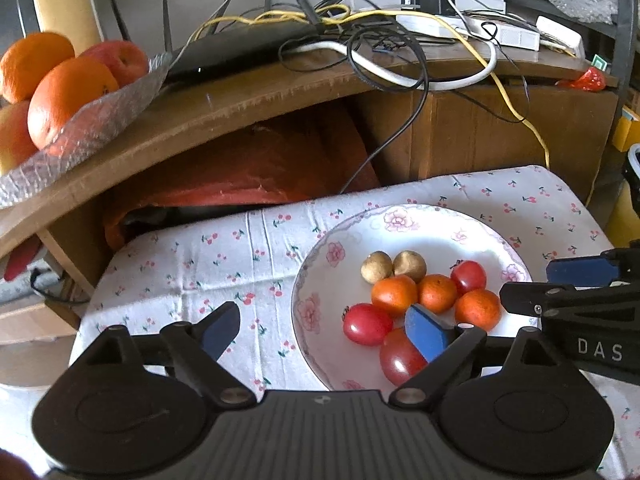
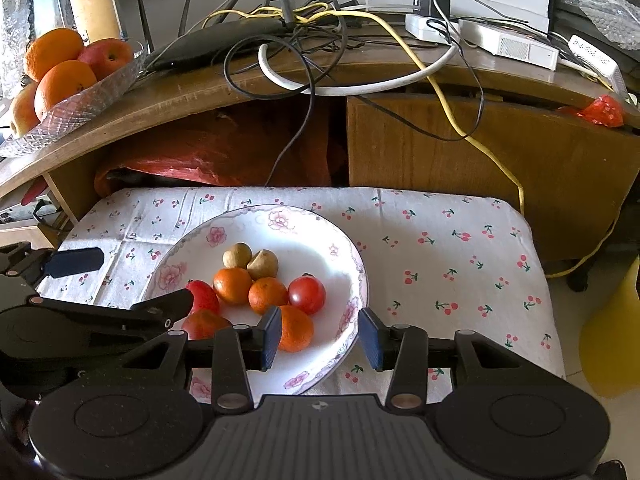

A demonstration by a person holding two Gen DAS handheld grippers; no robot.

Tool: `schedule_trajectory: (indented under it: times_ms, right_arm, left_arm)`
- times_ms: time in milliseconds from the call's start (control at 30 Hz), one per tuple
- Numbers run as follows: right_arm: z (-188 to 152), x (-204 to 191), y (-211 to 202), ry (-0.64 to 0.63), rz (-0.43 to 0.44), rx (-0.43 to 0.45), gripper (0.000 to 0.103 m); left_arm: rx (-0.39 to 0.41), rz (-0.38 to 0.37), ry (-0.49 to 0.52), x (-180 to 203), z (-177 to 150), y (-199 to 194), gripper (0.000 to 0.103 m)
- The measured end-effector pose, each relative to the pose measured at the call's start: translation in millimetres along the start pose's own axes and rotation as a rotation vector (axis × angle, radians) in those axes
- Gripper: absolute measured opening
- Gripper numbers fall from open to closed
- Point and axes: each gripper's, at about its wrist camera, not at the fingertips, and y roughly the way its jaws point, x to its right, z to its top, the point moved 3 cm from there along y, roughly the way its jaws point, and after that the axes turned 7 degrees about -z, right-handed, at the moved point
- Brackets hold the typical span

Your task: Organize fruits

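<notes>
A white floral plate (image 1: 320, 280) (image 2: 176, 256) on the cherry-print cloth holds three small oranges (image 1: 394, 294) (image 2: 232, 285), three red tomatoes (image 1: 367, 324) (image 2: 307, 295) and two small brown fruits (image 1: 376, 266) (image 2: 237, 256). My left gripper (image 1: 324, 332) is open over the plate's left edge, with its right pad (image 1: 426, 332) in front of the nearest tomato (image 1: 400, 356). My right gripper (image 2: 321, 338) is open at the plate's near right rim. Its left pad (image 2: 272, 338) sits beside the nearest orange (image 2: 296, 328). Neither gripper holds anything.
A glass dish (image 1: 100, 120) (image 2: 80, 108) with big oranges and apples stands on the wooden desk (image 1: 240, 104) at the far left. A router and tangled cables (image 2: 304, 40) cover the desk behind. Bare cloth (image 2: 460, 260) lies right of the plate.
</notes>
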Motion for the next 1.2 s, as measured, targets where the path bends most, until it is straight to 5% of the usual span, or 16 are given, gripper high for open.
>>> schedule_trajectory:
  times_ms: [300,1200]
  right_arm:
    - [-8,4,-11,0.005,-0.003,-0.008,0.038]
    - [-27,-1,-57,0.016,0.032,0.026,0.04]
  left_arm:
    - [-0.039,-0.034,-0.037,1,-5,-4,0.102]
    - [0.013,-0.041,-0.083,-1,-29,-54,0.103]
